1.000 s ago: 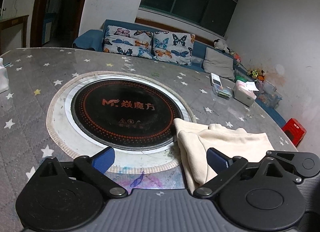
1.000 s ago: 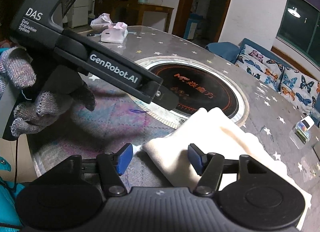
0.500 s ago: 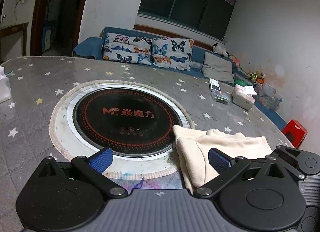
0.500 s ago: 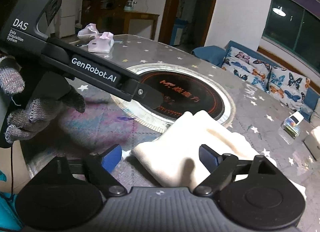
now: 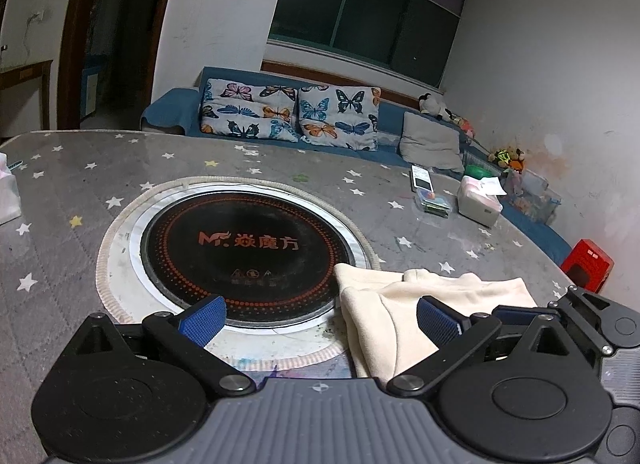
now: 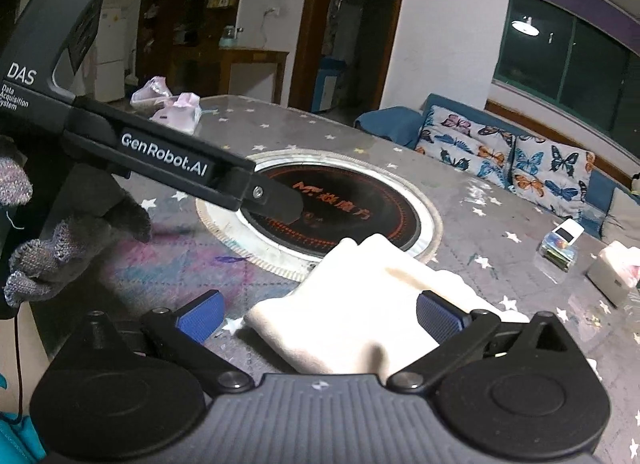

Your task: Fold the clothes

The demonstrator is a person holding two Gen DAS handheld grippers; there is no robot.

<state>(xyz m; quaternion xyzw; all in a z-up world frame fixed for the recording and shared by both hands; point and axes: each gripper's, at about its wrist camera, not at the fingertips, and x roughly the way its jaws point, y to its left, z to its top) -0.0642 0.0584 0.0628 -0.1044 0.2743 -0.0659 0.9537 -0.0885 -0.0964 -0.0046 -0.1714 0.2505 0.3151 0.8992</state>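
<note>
A folded cream garment (image 5: 400, 304) lies on the grey star-patterned table, at the right edge of the round black hotplate (image 5: 244, 244). My left gripper (image 5: 320, 318) is open and empty, held above the table just left of the garment. In the right wrist view the garment (image 6: 360, 296) lies between and below the fingers of my right gripper (image 6: 318, 314), which is open and holds nothing. The left gripper's black body (image 6: 168, 151), held in a gloved hand, shows at the left of that view.
The hotplate also shows in the right wrist view (image 6: 340, 211). A tissue box (image 5: 478, 203), a small clear case (image 5: 434, 201) and a remote (image 5: 422, 179) sit at the far right of the table. Pink packets (image 6: 176, 111) lie at the far left. A sofa with butterfly cushions (image 5: 288, 111) stands behind.
Both grippers have risen and pulled back a little from the garment. Their fingers have opened slightly wider. The garment has not moved.
</note>
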